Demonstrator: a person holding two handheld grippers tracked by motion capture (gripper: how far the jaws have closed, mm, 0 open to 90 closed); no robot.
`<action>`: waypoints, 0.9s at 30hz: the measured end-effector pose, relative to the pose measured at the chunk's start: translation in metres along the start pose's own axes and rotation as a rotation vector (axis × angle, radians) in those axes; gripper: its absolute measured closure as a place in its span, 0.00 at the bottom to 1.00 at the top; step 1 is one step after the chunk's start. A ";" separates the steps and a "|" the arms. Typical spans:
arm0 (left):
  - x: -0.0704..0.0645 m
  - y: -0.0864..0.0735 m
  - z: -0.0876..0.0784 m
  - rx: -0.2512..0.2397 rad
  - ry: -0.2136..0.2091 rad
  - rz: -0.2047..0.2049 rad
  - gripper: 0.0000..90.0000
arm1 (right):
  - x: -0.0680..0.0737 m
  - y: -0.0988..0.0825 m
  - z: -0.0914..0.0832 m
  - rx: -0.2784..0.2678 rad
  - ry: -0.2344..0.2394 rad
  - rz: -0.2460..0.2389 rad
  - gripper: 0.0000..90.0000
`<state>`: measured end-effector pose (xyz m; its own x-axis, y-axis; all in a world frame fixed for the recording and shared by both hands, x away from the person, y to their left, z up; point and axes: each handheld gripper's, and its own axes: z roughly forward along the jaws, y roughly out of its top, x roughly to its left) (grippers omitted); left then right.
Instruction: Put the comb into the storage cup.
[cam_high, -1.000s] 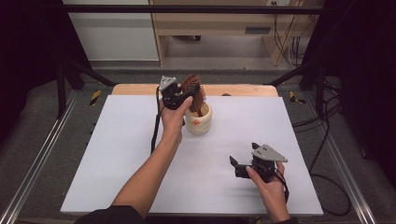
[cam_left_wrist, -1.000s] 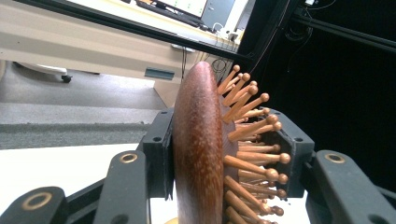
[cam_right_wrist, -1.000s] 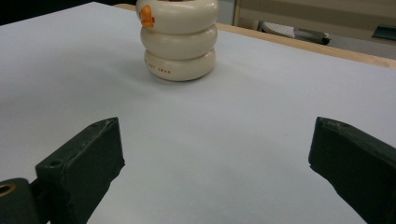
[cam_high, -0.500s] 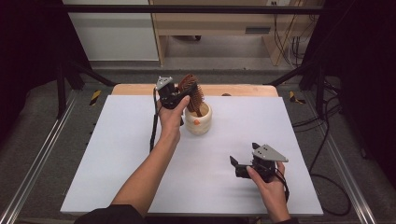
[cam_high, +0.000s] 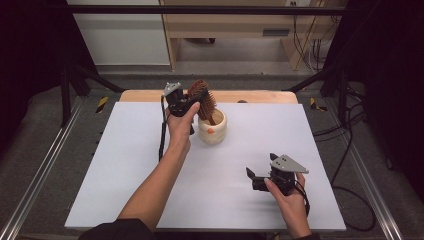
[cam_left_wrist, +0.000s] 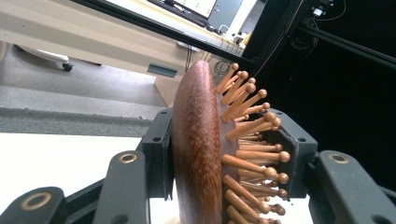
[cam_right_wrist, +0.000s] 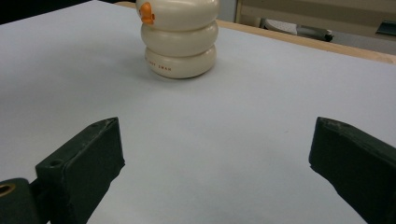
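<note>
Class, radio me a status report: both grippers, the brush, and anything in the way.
Left gripper shut on brush, handle in cream cup. Right gripper open, low over table. Nothing between it and the cup.

The cream holder (cam_right_wrist: 180, 35) carries small reddish lettering on its lowest ring, too small to read.
</note>
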<state>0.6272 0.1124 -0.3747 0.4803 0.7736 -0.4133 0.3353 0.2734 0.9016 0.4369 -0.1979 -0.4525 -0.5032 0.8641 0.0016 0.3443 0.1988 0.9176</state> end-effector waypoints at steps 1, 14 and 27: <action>0.000 0.000 0.000 -0.001 -0.002 -0.001 0.54 | 0.000 0.000 0.000 -0.001 0.001 0.001 0.04; 0.003 0.000 0.001 -0.002 -0.002 -0.012 0.54 | 0.000 0.000 0.000 0.001 0.003 0.002 0.04; 0.005 0.000 0.001 0.000 -0.004 -0.017 0.54 | 0.000 -0.001 0.000 0.001 0.003 0.004 0.04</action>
<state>0.6301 0.1154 -0.3769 0.4775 0.7668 -0.4289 0.3430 0.2867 0.8945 0.4370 -0.1979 -0.4532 -0.5043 0.8635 0.0064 0.3473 0.1960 0.9170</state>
